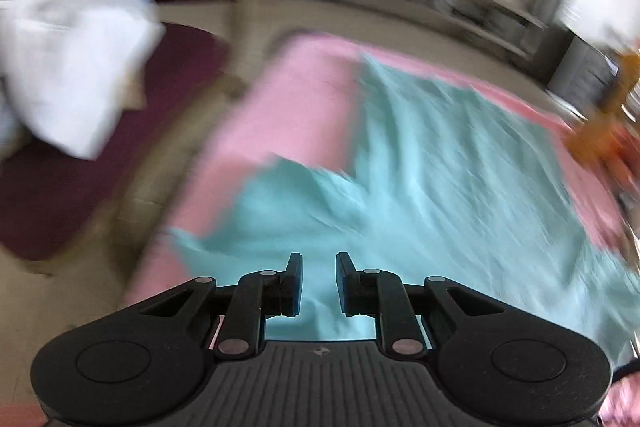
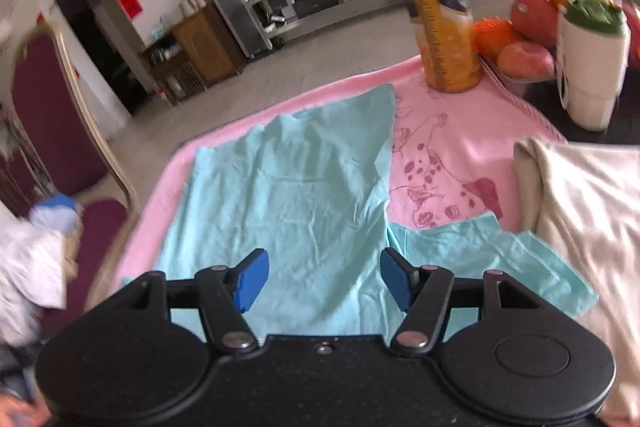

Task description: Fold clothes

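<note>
A light teal shirt [image 2: 288, 195] lies spread flat on a pink printed cloth [image 2: 440, 147] that covers the table, one sleeve [image 2: 492, 251] out to the right. My right gripper [image 2: 324, 277] is open wide and empty, just above the shirt's near edge. In the blurred left wrist view the same teal shirt [image 1: 432, 163] fills the middle, with a sleeve [image 1: 280, 203] to the left. My left gripper [image 1: 319, 279] is open with a narrow gap, empty, above the shirt's near part.
A folded cream garment [image 2: 588, 219] lies at the right. An orange bottle [image 2: 440, 7], a fruit bowl [image 2: 524, 39] and a white container [image 2: 592, 67] stand at the far right. A maroon chair [image 1: 80, 179] with white clothes [image 1: 68, 67] stands left of the table.
</note>
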### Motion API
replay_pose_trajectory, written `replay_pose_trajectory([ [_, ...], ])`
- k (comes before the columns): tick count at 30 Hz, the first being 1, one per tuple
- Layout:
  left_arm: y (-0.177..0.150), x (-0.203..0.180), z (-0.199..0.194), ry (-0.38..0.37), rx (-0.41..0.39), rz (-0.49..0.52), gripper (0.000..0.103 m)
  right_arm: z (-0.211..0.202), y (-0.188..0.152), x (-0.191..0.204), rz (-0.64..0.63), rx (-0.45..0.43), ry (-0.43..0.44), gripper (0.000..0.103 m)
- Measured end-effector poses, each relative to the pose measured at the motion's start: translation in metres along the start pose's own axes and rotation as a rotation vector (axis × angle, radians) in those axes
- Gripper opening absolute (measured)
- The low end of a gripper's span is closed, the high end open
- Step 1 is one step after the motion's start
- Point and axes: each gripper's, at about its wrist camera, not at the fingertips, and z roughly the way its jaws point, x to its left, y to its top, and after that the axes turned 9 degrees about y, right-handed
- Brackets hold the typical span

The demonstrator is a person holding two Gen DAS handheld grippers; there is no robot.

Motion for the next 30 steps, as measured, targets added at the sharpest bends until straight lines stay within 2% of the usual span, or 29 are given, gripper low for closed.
replay_pose_trajectory([
  [2,-0.003,-0.003,0.015,0.016,0.061,0.019,0.017,-0.002,-0.002,-0.010,0.065,0.014,0.026,0.061],
  [7,-0.003,0.027,0.035,0.151,0.171,-0.100,0.015,-0.002,-0.007,-0.025,0.158,0.045,0.041,0.061],
  [9,-0.004,0.030,0.032,0.371,0.135,-0.070,0.013,-0.005,-0.009,-0.031,0.199,0.039,0.057,0.061],
  [10,-0.005,0.033,0.033,0.425,0.138,-0.068,0.003,-0.007,-0.009,-0.034,0.221,0.035,0.063,0.061],
  [12,-0.007,0.040,0.036,0.508,0.153,-0.070,0.004,-0.010,-0.011,-0.040,0.256,0.031,0.063,0.061],
  [14,-0.008,0.046,0.023,0.468,0.108,-0.118,0.011,-0.011,-0.012,-0.044,0.271,0.029,0.047,0.061],
  [17,-0.008,0.042,0.003,0.330,0.003,-0.135,0.010,-0.009,-0.013,-0.050,0.286,0.023,0.010,0.061],
  [19,-0.006,0.030,0.000,0.198,-0.026,-0.093,0.014,-0.003,-0.014,-0.051,0.275,0.031,-0.033,0.046],
  [20,-0.006,0.021,0.001,0.157,-0.030,-0.060,0.014,0.003,-0.016,-0.050,0.255,0.046,-0.066,0.026],
  [21,-0.007,0.012,0.002,0.118,-0.033,-0.025,0.015,0.011,-0.017,-0.049,0.229,0.071,-0.099,0.020],
  [23,-0.009,-0.006,0.006,0.071,-0.037,0.029,0.015,0.029,-0.023,-0.046,0.190,0.143,-0.135,0.018],
  [26,-0.011,-0.016,0.018,0.030,0.011,0.060,0.015,0.047,-0.031,-0.046,0.173,0.232,-0.162,0.017],
  [27,-0.013,-0.016,0.022,0.041,0.034,0.068,0.020,0.050,-0.033,-0.046,0.167,0.249,-0.174,0.015],
  [28,-0.013,-0.014,0.029,0.081,0.067,0.079,0.021,0.053,-0.035,-0.046,0.162,0.267,-0.185,0.015],
  [29,-0.016,-0.012,0.031,0.131,0.092,0.083,0.026,0.053,-0.036,-0.047,0.161,0.272,-0.204,0.014],
  [30,-0.016,-0.009,0.031,0.138,0.092,0.074,0.028,0.050,-0.036,-0.047,0.153,0.262,-0.252,0.014],
])
